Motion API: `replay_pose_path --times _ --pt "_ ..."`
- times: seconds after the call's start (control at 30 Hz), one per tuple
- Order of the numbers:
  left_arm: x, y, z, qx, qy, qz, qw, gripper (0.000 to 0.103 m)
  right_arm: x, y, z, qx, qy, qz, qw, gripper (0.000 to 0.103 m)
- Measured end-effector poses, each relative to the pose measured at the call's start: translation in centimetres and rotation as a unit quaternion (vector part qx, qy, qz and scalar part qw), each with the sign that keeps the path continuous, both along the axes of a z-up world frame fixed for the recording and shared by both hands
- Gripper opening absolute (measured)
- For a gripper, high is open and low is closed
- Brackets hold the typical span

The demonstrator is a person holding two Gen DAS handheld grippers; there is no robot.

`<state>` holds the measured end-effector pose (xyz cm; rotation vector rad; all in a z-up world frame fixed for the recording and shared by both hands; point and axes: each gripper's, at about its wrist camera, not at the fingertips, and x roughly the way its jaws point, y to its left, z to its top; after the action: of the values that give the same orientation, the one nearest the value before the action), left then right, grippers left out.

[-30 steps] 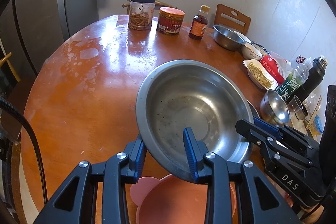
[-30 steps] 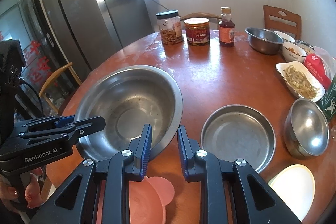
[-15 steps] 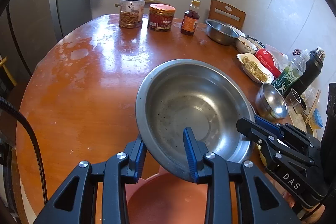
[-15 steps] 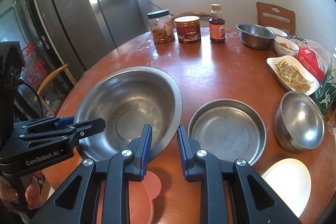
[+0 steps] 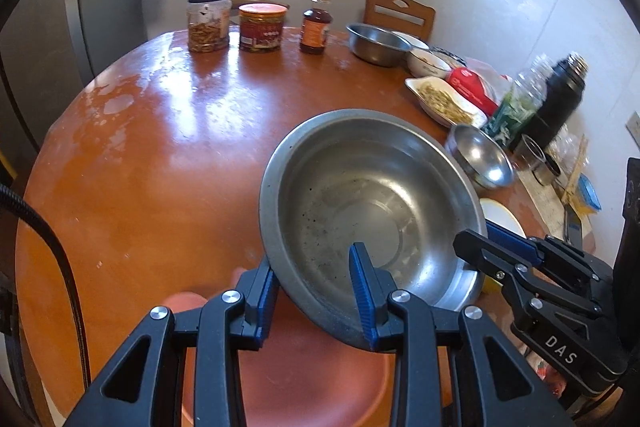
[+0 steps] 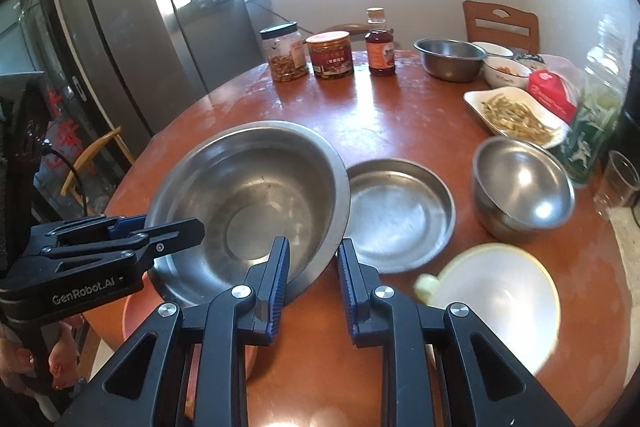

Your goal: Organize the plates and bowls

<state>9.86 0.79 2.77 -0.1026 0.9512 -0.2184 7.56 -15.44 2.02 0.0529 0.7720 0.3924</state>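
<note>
Steel basin point(image 5: 372, 211), big and empty, held tilted above the orange-brown round table point(image 5: 168, 131), its right rim over the shallow steel plate point(image 6: 396, 211). Both tools grip it at the near rim: left gripper point(image 5: 316, 291) has its blue pads clamped across the rim, one pad inside the basin, one outside; right gripper point(image 6: 312, 271) likewise, jaws narrowed onto the rim on the basin's right side. Neither is wide open; both shut down to rim thickness.

Step in hand, my read: two-handed carry of the basin toward the stack spot, probably onto the shallow plate or over the pink bowl point(image 5: 304, 379) that sits directly below the grippers. Next move calls for levelling the basin, lowering it centred on whichever dish takes it, then opening both jaws together so it doesn't tip.

Nearby: round steel bowl point(image 6: 520, 183) just right of the plate, white plate point(image 6: 500, 291) in front of it, another steel bowl point(image 6: 450, 59) at the far edge, white dish of food point(image 6: 516, 115).

Writing: "GenRobot.AI" on the left gripper body in the right wrist view, "DAS" on the right gripper body in the left wrist view. Jar point(image 6: 330, 55) and bottle point(image 6: 380, 47) labels are red, text unreadable.
</note>
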Motion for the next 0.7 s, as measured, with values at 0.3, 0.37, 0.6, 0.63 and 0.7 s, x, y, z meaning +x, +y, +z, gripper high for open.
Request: replay_pose_path --times 0.3,0.37,0.6,0.63,0.7 --pt "-3.5 -2.7 -1.0 0.008 0.013 -0.027 0.9995 0.035 -4.1 -2.6 -0.8 0.002 0.008 -0.007 1.000 0.025" --pt "-4.2 -3.2 -1.2 0.010 0.016 -0.033 0.9993 0.035 -4.9 -3.1 -1.1 0.004 0.011 -0.007 1.000 0.025" --pt "-6.4 -4.8 -1.8 0.022 0.021 -0.049 0.9983 0.035 -6.7 -4.5 -2.0 0.007 0.022 -0.012 1.000 0.025" --pt "-6.5 -5.0 -1.8 0.025 0.022 -0.050 0.9982 0.035 -6.8 -4.7 -2.1 0.008 0.023 -0.012 1.000 0.025" --pt "-6.8 -5.5 -1.9 0.029 0.024 -0.054 0.9978 0.035 -7.1 -5.0 -2.4 0.008 0.027 -0.014 1.000 0.025"
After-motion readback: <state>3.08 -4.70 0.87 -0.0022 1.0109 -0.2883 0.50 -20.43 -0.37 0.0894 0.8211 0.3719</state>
